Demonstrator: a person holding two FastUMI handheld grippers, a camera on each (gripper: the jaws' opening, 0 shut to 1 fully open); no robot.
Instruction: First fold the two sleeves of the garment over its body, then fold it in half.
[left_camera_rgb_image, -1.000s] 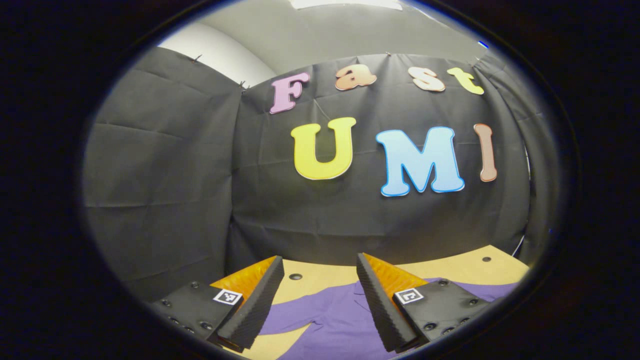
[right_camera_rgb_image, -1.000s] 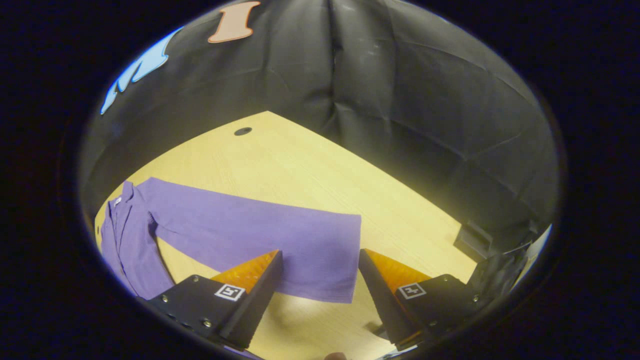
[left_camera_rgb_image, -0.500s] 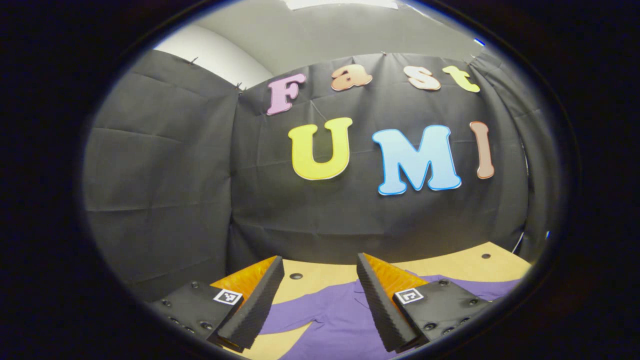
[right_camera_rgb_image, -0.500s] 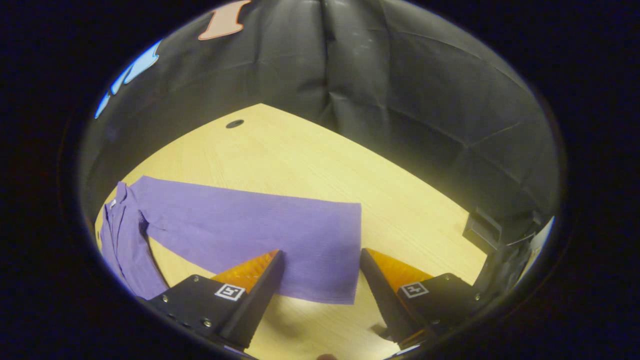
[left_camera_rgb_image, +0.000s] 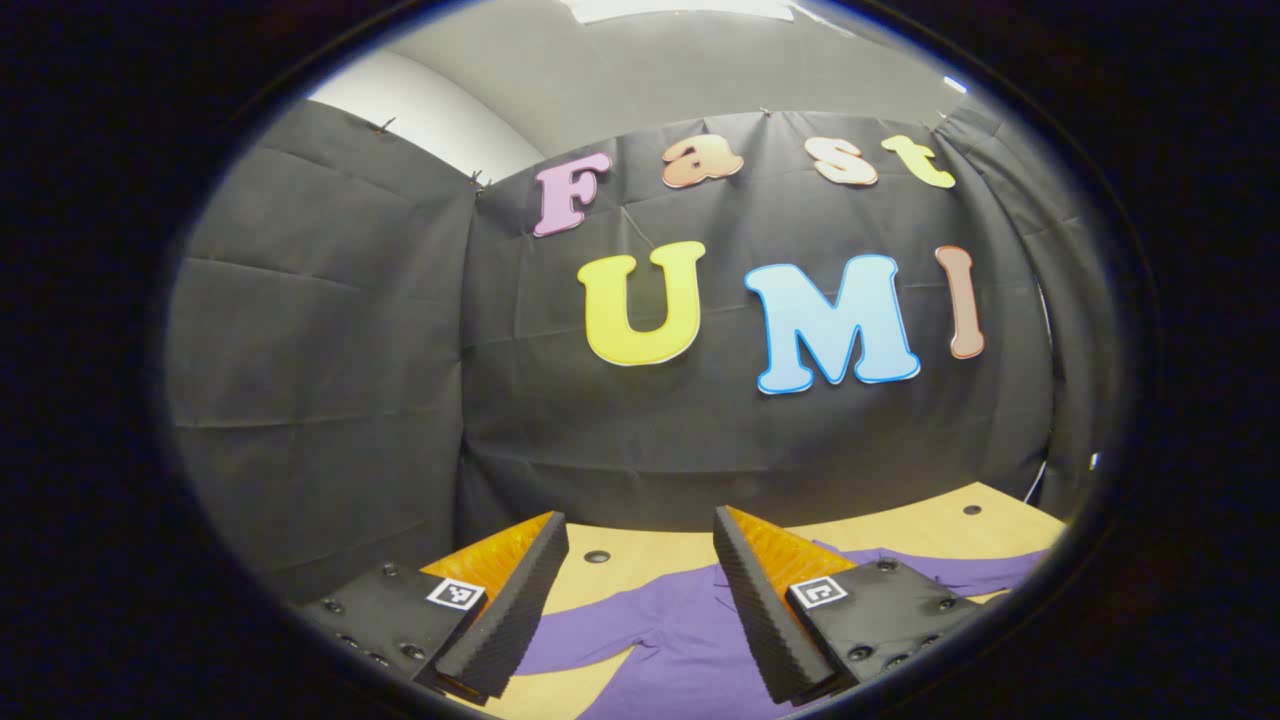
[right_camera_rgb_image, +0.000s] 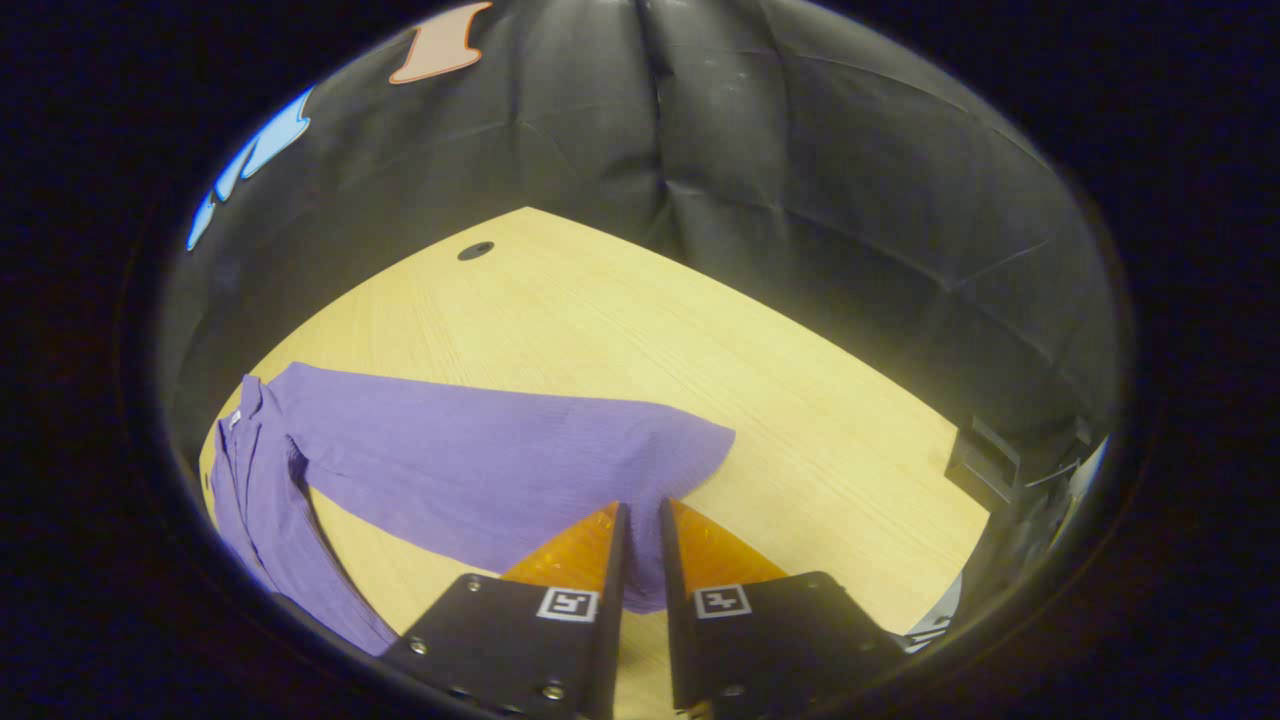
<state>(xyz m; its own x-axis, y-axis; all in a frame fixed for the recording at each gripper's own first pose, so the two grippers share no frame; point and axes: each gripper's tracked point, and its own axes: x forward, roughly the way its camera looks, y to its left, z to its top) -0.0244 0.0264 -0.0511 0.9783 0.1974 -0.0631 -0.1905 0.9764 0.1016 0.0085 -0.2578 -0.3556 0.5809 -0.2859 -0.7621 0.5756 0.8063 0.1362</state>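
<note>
A purple garment (right_camera_rgb_image: 470, 460) lies flat on the light wooden table (right_camera_rgb_image: 640, 330). In the right gripper view one long sleeve stretches toward me, and its cuff end sits pinched between the fingers of my right gripper (right_camera_rgb_image: 640, 515), which is shut on it. The garment's body and collar (right_camera_rgb_image: 245, 470) lie at the left. In the left gripper view my left gripper (left_camera_rgb_image: 640, 535) hangs open above the garment (left_camera_rgb_image: 690, 640), nothing between its fingers, with another sleeve (left_camera_rgb_image: 590, 625) running left below it.
Black cloth walls close in the table at the back and sides. Small dark holes (right_camera_rgb_image: 476, 250) (left_camera_rgb_image: 597, 556) mark the tabletop. A dark block (right_camera_rgb_image: 985, 460) sits at the table's right edge in the right gripper view.
My right gripper has gone from open to shut, closing on the sleeve's cuff, which now bunches up at the fingers. My left gripper has hardly moved.
</note>
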